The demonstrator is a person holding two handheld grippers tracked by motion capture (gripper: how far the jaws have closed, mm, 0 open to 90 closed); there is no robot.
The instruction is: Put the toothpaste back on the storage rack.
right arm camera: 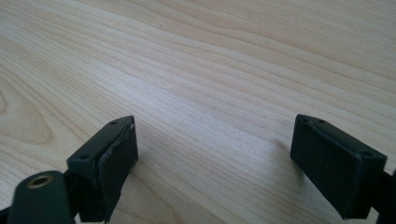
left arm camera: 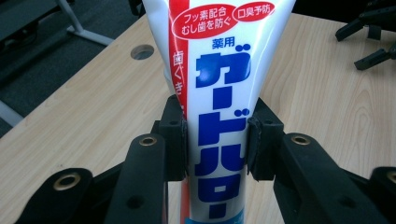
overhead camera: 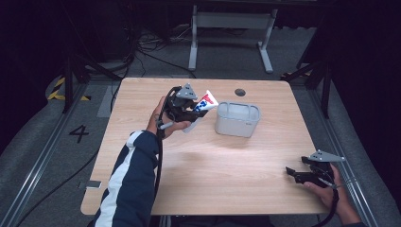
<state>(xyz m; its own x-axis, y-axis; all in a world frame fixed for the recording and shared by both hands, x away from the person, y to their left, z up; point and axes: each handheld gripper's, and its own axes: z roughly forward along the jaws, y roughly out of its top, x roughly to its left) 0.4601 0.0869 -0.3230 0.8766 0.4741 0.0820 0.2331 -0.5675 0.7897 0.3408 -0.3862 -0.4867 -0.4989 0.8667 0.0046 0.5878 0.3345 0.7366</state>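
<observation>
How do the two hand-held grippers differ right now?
The left hand-held gripper is shut on a toothpaste tube; the right hand-held gripper is open with nothing between its jaws. The left is raised beside the grey bin; the right sits low at the table's near right corner. Both have black jaws.

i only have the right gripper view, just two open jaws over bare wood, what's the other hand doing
Observer: The left gripper is shut on a white toothpaste tube, one pad on each side of its body.
Operator: is the tube on the table or lifted
Observer: Lifted. In the high view the tube is held above the table, tilted toward a grey bin.
Operator: where's that bin from my gripper
Observer: The right gripper sits near the table's right front edge; the bin stands farther back, toward the centre, apart from both grippers.
</observation>
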